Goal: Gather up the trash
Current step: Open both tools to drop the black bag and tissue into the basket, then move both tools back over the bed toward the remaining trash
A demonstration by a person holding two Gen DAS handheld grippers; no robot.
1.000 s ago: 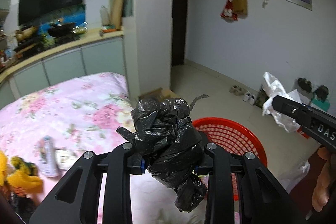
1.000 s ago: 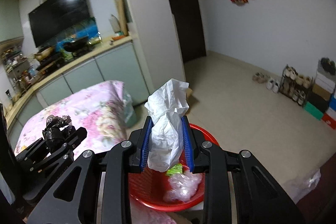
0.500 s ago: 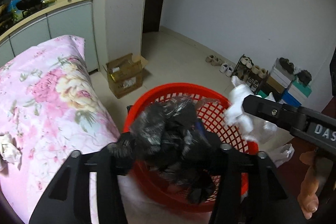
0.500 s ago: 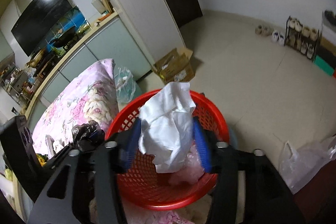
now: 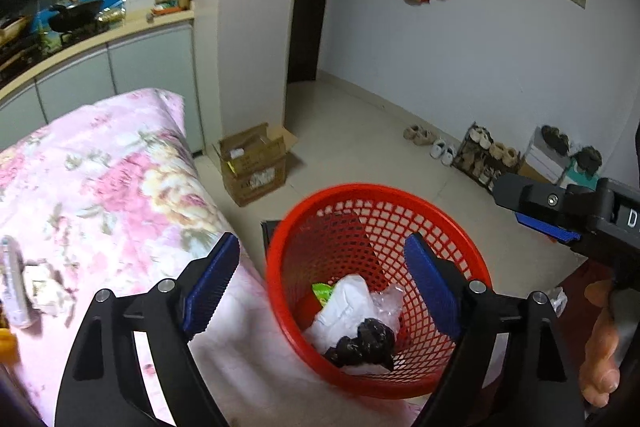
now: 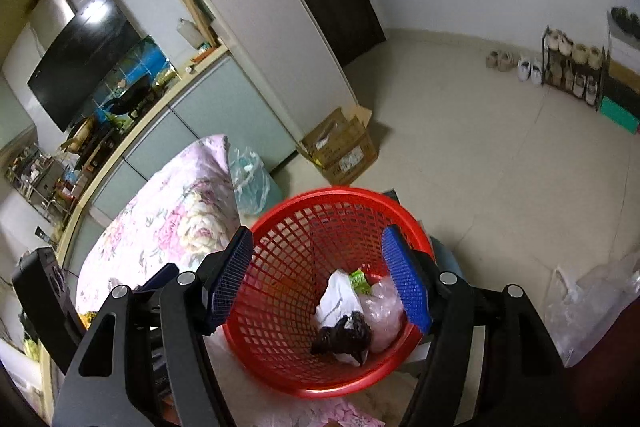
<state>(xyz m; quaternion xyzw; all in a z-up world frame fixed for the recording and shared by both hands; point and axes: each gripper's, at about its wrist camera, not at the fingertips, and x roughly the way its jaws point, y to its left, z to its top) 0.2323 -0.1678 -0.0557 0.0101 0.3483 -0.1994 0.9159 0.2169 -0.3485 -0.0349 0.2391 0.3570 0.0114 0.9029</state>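
basket (image 5: 376, 193), red mesh, standing on the floor (image 5: 352, 139) just beside the bed (image 5: 100, 179), seen from above in both wrist views. inside, at the bottom: black bag (image 5: 362, 345) crumpled on top of white tissue (image 5: 344, 307), with clear plastic (image 5: 390, 301) and a green wrapper (image 5: 322, 293) beside them; same heap in the right view, black bag (image 6: 340, 335) over white tissue (image 6: 334, 297).

left gripper (image 5: 320, 275) above the basket's near rim, jaws wide, just been opening, nothing between the blue pads, pads (image 5: 208, 287) clear of the trash below. right gripper (image 6: 318, 277) also over the basket, jaws apart, just been opening, empty; basket mouth showing between the pads. right gripper visible at the right edge of the left view too (image 5: 560, 211), with part of a hand (image 5: 600, 343) below it.

on the bed's pink floral cover, at the left edge: scraps of paper (image 5: 44, 287) and a blurred can-like thing (image 5: 12, 283), not yet in the basket. cardboard box (image 5: 252, 163) open on the floor beyond the basket, near the pillar. shoes (image 5: 440, 149) and shoe rack (image 5: 484, 155) along the far wall. clear plastic bag (image 6: 588, 303) on the floor to the right of the basket.
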